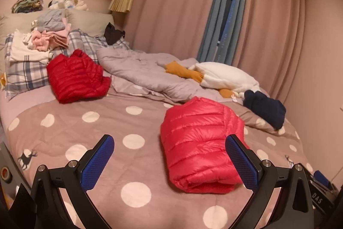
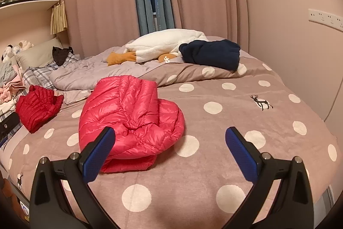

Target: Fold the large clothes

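Both of my tools are spread wide with nothing between the blue pads: the left gripper (image 1: 169, 162) hangs over the polka-dot bedspread (image 1: 133, 156), and the right gripper (image 2: 169, 156) does the same. The pink puffer jacket (image 1: 199, 143) lies folded into a bundle on the bedspread. In the left view it sits by my right-hand pad; in the right view the same jacket (image 2: 130, 119) sits by the left-hand pad, so it lies between the two grippers. Only the right view shows its rounded, bunched end and the folded layers along the near edge. The left view gives me the neat quilted top. The darker red jacket (image 1: 75, 76) is folded near the plaid pillow (image 1: 25, 74), well apart from the pink one. The left view shows the pile of clothes (image 1: 49, 35) clearly; the right view clips it at the edge. The navy garment (image 2: 212, 53) beside the white plush (image 2: 167, 40) shows best from the right.
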